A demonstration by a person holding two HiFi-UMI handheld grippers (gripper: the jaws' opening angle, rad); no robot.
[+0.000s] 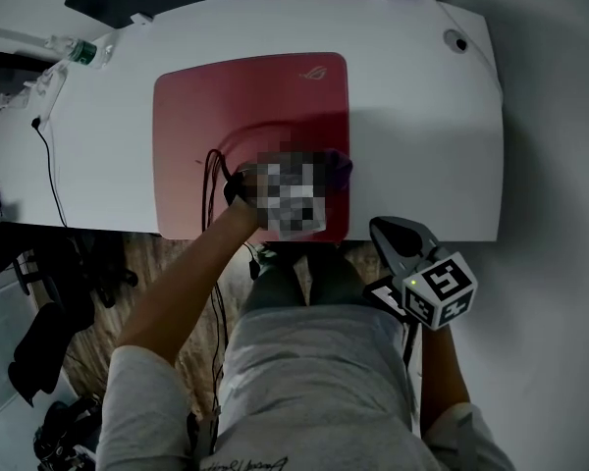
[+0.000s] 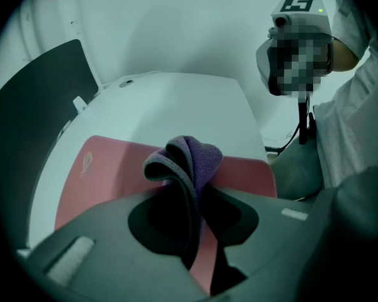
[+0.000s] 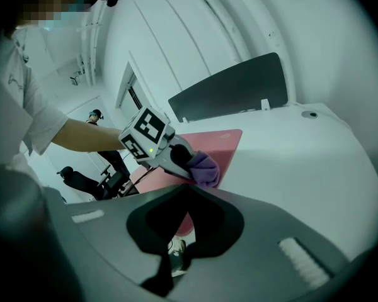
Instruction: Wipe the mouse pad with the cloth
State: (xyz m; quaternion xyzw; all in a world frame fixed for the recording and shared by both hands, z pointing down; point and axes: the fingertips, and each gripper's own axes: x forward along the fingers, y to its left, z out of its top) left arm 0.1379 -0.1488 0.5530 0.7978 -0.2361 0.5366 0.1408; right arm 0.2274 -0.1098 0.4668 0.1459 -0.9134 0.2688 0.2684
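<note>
While left gripper (image 2: 198,244) pinches bunched purple cloth (image 2: 190,159) over mouse pad (image 1: 245,106), near middle of table's (image 1: 422,135) near edge: press cloth flat, keep pressure even, run overlapping strokes toward far edge, then back along left side. Most of pad likely unwiped. Right gripper (image 1: 391,234) pressed together, empty, held off near edge by lap; could pin pad. Black cable (image 1: 212,175) looping over pad's near part may snag. Bottle (image 1: 81,52) at far-left corner, well apart.
</note>
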